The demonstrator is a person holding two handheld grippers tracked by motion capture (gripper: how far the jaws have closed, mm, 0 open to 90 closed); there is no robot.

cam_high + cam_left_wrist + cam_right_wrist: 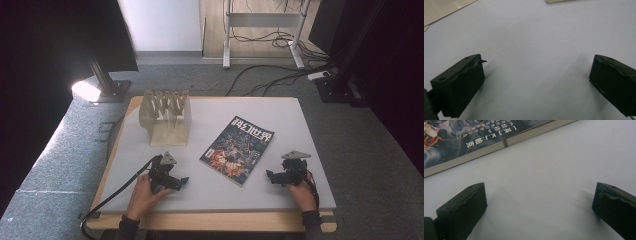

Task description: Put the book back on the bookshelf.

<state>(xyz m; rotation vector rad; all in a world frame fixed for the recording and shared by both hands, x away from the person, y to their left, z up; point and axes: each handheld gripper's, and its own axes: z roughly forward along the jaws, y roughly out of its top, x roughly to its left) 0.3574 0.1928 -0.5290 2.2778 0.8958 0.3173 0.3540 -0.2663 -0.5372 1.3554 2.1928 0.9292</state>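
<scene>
A magazine with a dark illustrated cover lies flat in the middle of the white table top, turned at an angle. A wooden rack with upright slats stands at the back left. My left gripper rests on the table near the front left, a hand around it; its jaws stand wide open over bare table. My right gripper rests at the front right, just right of the magazine. Its jaws are wide open with nothing between them, and the magazine's edge lies just beyond them.
A wooden border runs along the table's near edge. A black cable trails from the left gripper off the front left corner. Behind the table are grey carpet, a desk frame and loose cables.
</scene>
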